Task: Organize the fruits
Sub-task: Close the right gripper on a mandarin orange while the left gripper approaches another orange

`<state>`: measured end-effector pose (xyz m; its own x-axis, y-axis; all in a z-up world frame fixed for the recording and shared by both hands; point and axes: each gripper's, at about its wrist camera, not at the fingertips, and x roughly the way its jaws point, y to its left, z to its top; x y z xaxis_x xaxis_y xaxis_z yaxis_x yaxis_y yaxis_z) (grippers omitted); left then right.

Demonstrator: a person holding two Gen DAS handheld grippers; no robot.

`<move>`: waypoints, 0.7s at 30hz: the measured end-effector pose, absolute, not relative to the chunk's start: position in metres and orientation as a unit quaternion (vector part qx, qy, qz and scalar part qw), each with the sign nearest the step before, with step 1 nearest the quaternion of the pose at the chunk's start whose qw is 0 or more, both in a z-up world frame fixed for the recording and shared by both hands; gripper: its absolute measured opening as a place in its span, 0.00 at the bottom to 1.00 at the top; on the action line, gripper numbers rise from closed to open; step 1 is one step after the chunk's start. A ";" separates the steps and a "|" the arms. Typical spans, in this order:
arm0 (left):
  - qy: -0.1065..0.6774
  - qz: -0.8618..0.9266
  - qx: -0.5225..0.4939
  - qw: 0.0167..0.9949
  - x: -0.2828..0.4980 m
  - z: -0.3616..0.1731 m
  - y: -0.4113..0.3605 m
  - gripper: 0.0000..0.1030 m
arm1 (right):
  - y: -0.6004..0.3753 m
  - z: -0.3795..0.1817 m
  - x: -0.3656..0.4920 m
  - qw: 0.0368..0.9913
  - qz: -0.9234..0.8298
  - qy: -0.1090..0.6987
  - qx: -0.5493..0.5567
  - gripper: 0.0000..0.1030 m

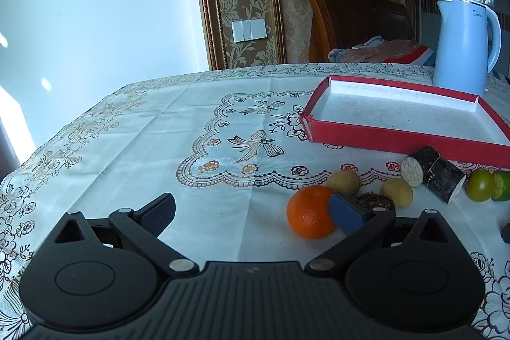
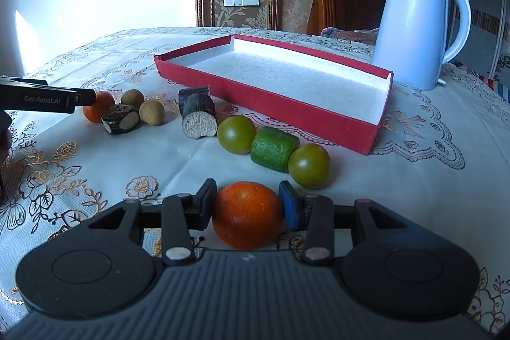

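Reaching in from the table's left edge, the left gripper [image 1: 251, 214] stands spread wide and empty, its blue pad just beside a small orange [image 1: 308, 212]. Farther along the embroidered tablecloth [image 2: 446, 104] lie two tan round fruits, dark cane pieces, green tomatoes [image 2: 236, 134] and a cucumber chunk [image 2: 273, 148]. At the near edge the right gripper [image 2: 247, 206] brackets a larger orange [image 2: 247, 214], pads touching or nearly so; a firm grasp cannot be confirmed. The pickup step appears under way; next, lifting it into the empty red tray [image 2: 287, 110] beside the kettle [image 2: 417, 31].
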<state>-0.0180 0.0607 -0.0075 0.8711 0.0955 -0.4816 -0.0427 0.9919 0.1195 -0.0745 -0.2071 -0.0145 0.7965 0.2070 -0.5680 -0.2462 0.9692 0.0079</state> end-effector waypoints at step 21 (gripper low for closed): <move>0.293 -0.045 0.010 0.955 -0.006 -0.010 0.069 0.84 | -0.205 -0.015 -0.075 0.947 0.118 0.295 -0.043 0.38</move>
